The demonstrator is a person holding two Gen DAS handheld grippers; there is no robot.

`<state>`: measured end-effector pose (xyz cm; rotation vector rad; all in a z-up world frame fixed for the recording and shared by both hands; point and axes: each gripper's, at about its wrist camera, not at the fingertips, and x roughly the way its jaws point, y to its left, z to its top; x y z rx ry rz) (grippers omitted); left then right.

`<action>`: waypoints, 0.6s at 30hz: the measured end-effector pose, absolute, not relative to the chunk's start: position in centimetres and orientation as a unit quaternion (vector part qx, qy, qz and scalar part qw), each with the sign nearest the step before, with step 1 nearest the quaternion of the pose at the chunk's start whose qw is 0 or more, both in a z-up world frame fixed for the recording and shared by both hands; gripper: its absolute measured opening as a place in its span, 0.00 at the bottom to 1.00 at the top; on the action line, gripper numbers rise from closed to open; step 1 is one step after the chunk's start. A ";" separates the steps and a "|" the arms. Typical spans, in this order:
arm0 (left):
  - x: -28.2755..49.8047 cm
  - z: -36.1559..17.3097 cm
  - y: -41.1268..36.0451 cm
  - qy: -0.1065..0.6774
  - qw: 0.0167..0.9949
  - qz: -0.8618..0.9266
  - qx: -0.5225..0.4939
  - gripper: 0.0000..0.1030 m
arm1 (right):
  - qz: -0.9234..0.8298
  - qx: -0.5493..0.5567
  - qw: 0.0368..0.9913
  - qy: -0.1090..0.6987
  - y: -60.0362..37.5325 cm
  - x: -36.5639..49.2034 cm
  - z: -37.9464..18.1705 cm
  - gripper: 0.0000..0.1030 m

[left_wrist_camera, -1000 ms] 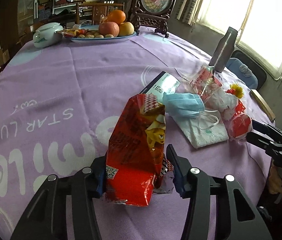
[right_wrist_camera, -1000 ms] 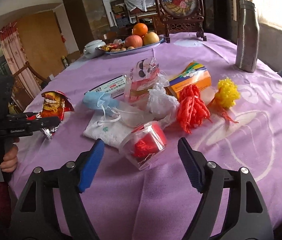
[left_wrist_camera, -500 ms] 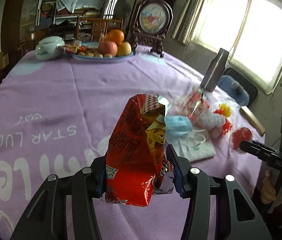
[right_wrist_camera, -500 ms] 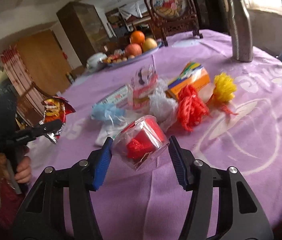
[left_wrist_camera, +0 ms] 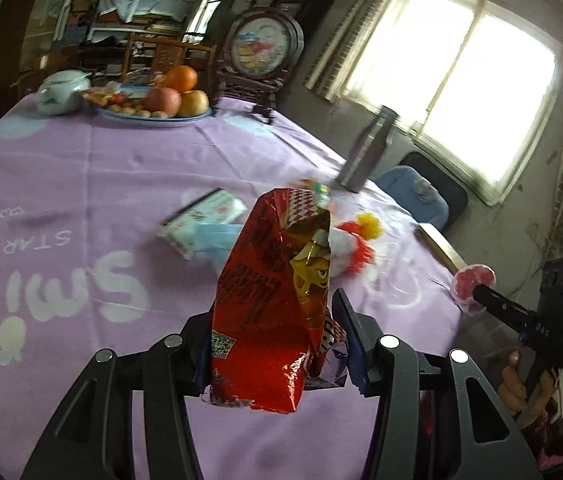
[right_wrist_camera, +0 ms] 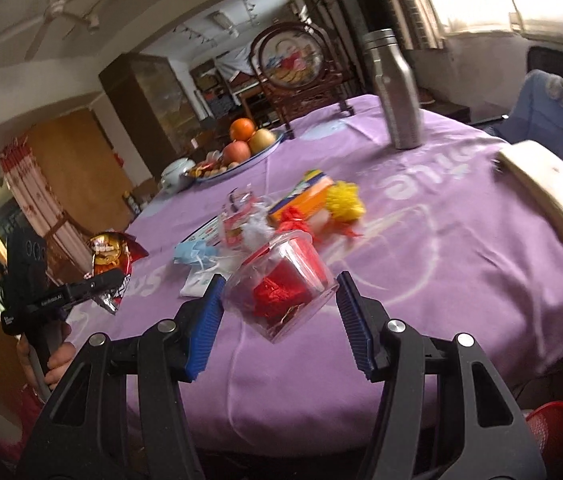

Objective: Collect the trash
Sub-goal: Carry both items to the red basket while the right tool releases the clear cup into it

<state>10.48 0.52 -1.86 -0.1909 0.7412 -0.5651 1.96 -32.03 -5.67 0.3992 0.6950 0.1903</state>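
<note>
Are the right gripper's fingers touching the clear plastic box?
Touching: the right wrist view shows both blue fingers pressed against the clear plastic box.

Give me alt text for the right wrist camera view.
The right gripper holds a clear plastic container with red contents between its blue-padded fingers, above a purple tablecloth. Behind lie scattered wrappers, a blue face mask, a steel bottle and a fruit plate.

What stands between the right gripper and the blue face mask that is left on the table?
The right gripper is shut on a clear plastic box, which fills its jaws. Beyond it, nothing visible blocks the way to the blue face mask.
</note>
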 end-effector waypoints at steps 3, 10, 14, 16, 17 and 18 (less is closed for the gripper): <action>9.4 -1.4 -1.7 0.354 0.888 -0.285 -0.072 0.50 | 0.067 0.204 0.920 0.328 -35.0 -0.2 -5.6 0.54; 7.3 -0.9 -7.1 0.355 0.869 -0.339 -0.060 0.50 | -0.011 0.224 0.917 0.330 -42.7 -6.2 -6.4 0.54; 5.7 -1.1 -11.5 0.360 0.853 -0.376 -0.028 0.50 | -0.084 0.221 0.905 0.354 -47.6 -10.9 -8.8 0.54; 5.0 -1.4 -13.5 0.363 0.845 -0.393 -0.017 0.50 | -0.121 0.219 0.892 0.376 -49.8 -12.8 -11.1 0.54; 4.7 -1.6 -14.6 0.366 0.839 -0.404 -0.012 0.50 | -0.143 0.222 0.881 0.392 -51.0 -13.8 -12.9 0.54; 4.4 -1.8 -15.5 0.368 0.834 -0.410 -0.008 0.50 | -0.157 0.226 0.873 0.404 -51.9 -14.5 -14.3 0.54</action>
